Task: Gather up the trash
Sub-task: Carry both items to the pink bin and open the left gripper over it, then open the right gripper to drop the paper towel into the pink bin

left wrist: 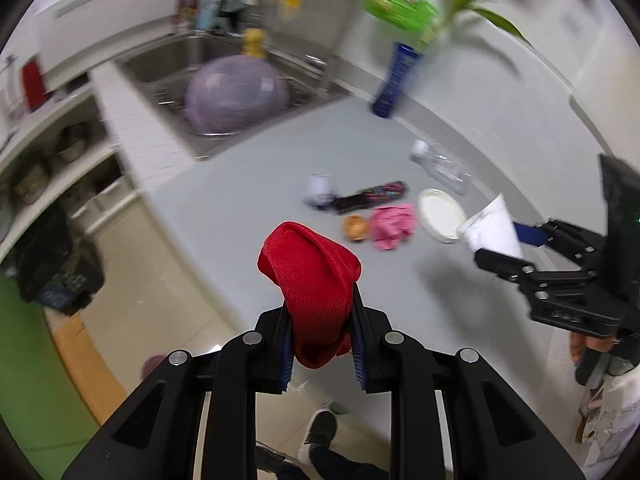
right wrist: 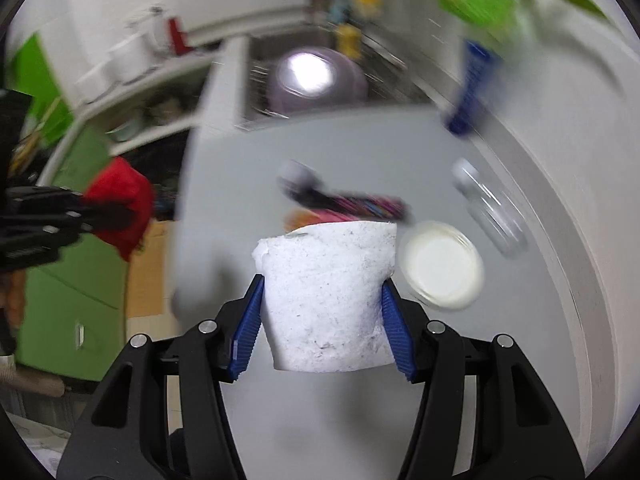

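bright, even | motion blur | glare on bowl [right wrist: 310, 74] | fisheye edges

The grey countertop [left wrist: 248, 184] carries a white round lid [left wrist: 440, 214], a clear plastic bottle [left wrist: 444, 166] lying on its side, a crumpled pink item [left wrist: 390, 224], a small orange piece [left wrist: 355, 227], a dark patterned wrapper [left wrist: 372, 196] and an upright blue bottle [left wrist: 394, 80].

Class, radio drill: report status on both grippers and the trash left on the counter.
Left gripper shut on red cloth. Right gripper shut on white cup. Lid, pink wad, bottle remain on counter. Nothing in the way.
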Demonstrator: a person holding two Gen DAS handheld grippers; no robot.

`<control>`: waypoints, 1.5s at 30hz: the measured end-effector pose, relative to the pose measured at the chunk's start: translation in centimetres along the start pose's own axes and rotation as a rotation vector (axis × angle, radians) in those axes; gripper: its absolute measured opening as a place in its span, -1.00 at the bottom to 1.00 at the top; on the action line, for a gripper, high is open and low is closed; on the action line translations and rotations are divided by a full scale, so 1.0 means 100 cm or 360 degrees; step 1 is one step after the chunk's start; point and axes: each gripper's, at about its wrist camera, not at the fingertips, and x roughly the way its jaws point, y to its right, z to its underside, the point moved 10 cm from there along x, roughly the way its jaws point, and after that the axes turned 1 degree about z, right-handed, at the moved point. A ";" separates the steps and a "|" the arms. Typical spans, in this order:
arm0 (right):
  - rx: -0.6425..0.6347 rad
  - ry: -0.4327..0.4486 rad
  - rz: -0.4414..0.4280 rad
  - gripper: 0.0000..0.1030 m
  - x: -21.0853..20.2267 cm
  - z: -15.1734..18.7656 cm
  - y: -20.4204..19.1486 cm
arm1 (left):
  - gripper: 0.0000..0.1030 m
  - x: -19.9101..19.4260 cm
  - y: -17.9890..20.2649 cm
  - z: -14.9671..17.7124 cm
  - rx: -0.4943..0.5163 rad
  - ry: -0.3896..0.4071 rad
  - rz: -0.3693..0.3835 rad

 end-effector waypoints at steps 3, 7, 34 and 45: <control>-0.0147 0.0061 -0.0110 0.08 -0.006 -0.029 -0.064 | -0.54 -0.035 -0.044 0.018 -0.0069 0.0043 -0.0113; -0.0293 0.0122 -0.0239 0.09 -0.008 -0.057 -0.145 | -0.54 -0.076 -0.098 0.047 -0.0173 0.0082 -0.0232; -0.0547 -0.0174 -0.0424 0.08 0.343 0.060 -0.376 | -0.44 0.154 -0.416 0.275 -0.0839 0.0005 -0.0328; -0.0645 -0.0273 -0.0401 0.09 0.431 0.115 -0.384 | 0.89 0.222 -0.481 0.324 -0.1012 0.0029 -0.0375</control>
